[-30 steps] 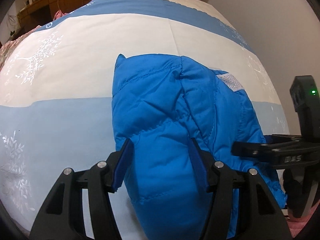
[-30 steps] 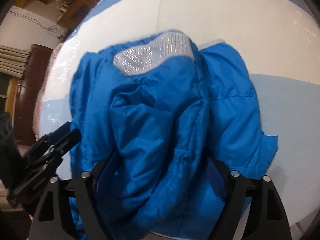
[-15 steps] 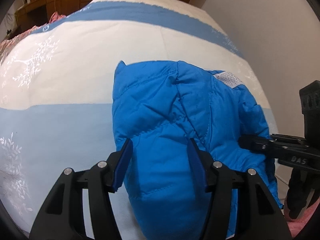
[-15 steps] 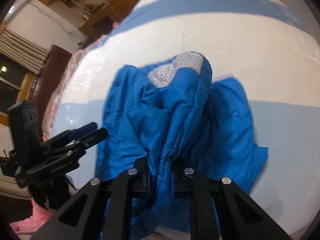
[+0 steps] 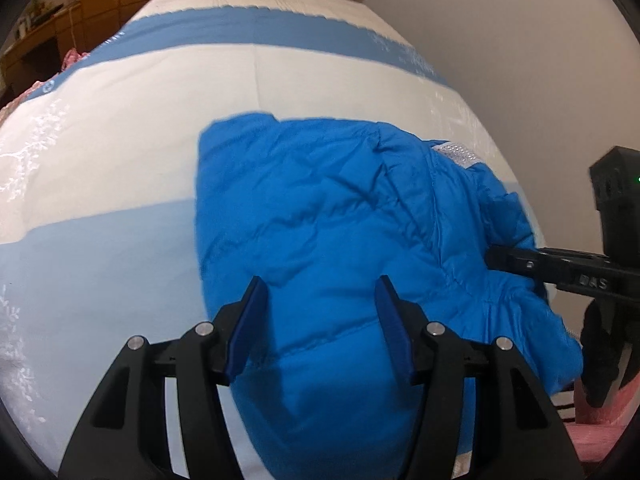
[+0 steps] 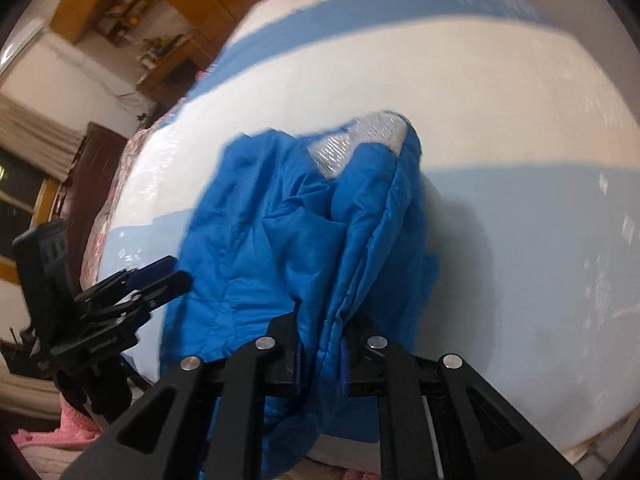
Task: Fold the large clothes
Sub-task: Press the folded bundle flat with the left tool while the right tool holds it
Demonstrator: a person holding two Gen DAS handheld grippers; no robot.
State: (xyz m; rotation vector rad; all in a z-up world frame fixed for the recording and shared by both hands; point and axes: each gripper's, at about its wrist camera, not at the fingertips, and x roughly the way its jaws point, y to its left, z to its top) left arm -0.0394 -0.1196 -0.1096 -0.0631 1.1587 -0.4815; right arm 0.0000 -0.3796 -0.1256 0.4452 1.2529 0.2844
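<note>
The left gripper (image 5: 320, 320) hangs with its 2 blue-padded fingers (image 5: 248, 326) spread wide, nothing between them. The right gripper (image 6: 322, 354) has its 2 fingers drawn close together, clamped on a fold of the blue jacket (image 6: 280, 240) that runs up between the pads. Seen from the left wrist, the right gripper (image 5: 516, 262) reaches in from the right side, apparently level, its tips buried in the fabric.
</note>
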